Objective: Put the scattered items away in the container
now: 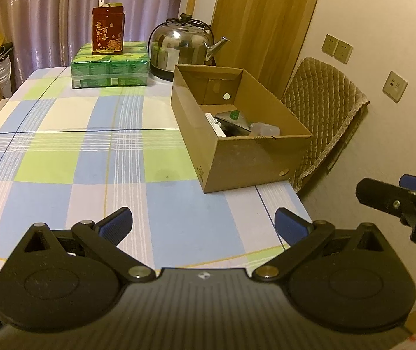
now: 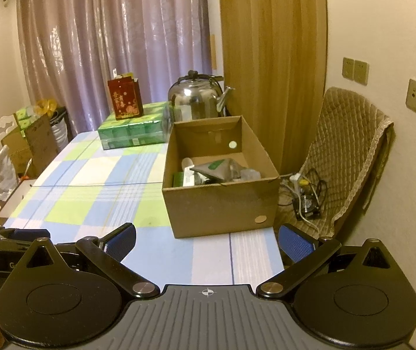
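Observation:
An open cardboard box (image 1: 254,157) (image 2: 219,204) stands at the right side of the checked table (image 1: 91,151) (image 2: 91,180). Inside it lie several items: a grey foil pouch (image 1: 231,118) (image 2: 213,169), a white carton (image 1: 215,125), a clear plastic piece (image 1: 265,129). My left gripper (image 1: 205,223) hovers open over the near table edge, nothing between its blue pads (image 1: 117,224). My right gripper (image 2: 208,242) is open too, short of the box, holding nothing. The right gripper's side shows at the left wrist view's right edge.
At the table's far end sit a green shrink-wrapped pack (image 1: 110,68) (image 2: 132,132) with a red carton (image 1: 108,30) (image 2: 125,99) on top, and a steel kettle (image 1: 183,46) (image 2: 199,97). A padded chair (image 1: 321,110) (image 2: 345,160) with cables (image 2: 304,192) stands right of the table.

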The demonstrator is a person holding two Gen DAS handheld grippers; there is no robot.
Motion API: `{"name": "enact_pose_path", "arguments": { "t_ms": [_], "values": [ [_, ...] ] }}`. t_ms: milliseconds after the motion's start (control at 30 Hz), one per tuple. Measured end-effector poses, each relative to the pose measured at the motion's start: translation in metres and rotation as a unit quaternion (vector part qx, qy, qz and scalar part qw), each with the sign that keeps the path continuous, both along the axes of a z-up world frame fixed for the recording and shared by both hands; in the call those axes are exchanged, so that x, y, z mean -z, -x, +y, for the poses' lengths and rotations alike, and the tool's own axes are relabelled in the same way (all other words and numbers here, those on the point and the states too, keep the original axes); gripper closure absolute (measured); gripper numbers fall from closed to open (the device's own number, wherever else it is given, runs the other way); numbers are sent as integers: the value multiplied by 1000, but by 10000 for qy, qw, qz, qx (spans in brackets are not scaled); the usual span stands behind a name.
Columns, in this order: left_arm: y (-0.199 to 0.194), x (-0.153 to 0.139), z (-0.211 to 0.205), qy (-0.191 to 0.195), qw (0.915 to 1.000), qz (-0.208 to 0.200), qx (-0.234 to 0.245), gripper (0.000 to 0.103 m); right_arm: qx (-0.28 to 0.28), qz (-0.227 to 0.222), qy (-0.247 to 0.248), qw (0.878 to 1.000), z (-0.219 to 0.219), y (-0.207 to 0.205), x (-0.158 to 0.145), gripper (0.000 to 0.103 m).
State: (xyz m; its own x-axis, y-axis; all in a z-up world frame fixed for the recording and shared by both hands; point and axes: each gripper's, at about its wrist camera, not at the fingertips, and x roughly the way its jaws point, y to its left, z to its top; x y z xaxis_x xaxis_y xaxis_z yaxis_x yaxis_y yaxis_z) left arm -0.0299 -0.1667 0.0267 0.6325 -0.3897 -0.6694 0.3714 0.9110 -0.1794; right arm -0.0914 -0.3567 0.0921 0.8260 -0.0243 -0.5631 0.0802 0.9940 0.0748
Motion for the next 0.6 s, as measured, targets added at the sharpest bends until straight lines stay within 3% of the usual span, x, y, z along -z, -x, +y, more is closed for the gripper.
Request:
{"name": "enact_pose_path", "arguments": {
  "t_ms": [600],
  "values": [
    [-2, 11, -8, -127, 9998, 111, 62, 1, 49, 97, -18, 9999, -7, -5, 13, 2]
  ]
}}
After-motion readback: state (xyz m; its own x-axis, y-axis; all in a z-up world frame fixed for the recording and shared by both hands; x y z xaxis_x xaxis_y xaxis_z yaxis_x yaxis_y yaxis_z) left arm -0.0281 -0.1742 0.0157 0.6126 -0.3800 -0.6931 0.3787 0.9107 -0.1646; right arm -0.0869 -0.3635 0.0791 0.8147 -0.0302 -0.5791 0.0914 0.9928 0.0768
